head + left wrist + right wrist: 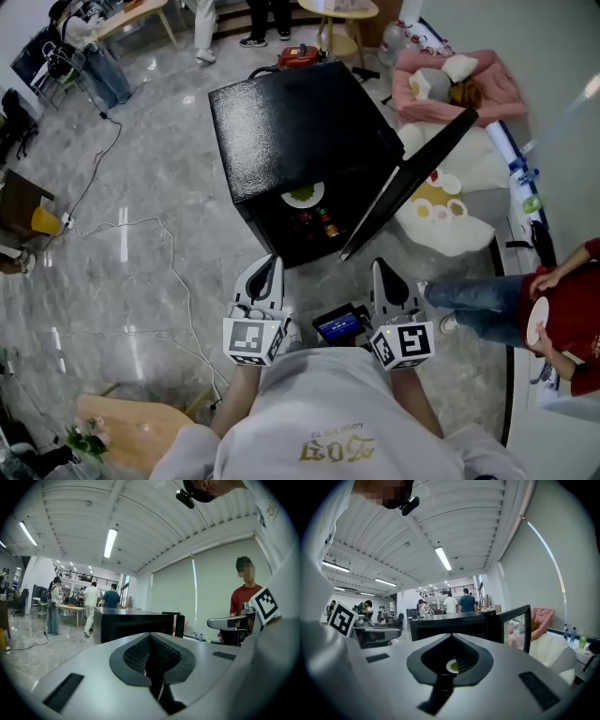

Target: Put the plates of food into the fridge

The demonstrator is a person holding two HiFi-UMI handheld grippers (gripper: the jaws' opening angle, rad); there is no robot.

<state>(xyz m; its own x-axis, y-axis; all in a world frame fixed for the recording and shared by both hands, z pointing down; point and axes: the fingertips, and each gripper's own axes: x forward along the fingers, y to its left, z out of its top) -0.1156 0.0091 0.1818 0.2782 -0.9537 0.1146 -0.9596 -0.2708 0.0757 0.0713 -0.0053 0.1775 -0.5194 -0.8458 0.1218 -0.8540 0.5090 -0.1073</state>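
Note:
A black mini fridge (291, 122) stands on the floor ahead of me, its door (408, 183) swung open to the right. Inside lies a white plate of green food (303, 195), with small red items (319, 223) on a lower level. My left gripper (265, 277) and right gripper (386, 281) hover side by side in front of the fridge, both shut and holding nothing. In the right gripper view the plate (453, 666) shows past the jaws (451, 637), with the fridge (454, 623) behind. The left gripper (150, 637) points at the fridge (126, 623).
A person in red sits at the right, holding a white plate (536, 323), with legs (469, 305) stretched toward the fridge door. Pink and white cushions (450, 80) lie behind the door. Cables (141, 225) trail over the floor at left. A wooden table (131, 431) is at lower left.

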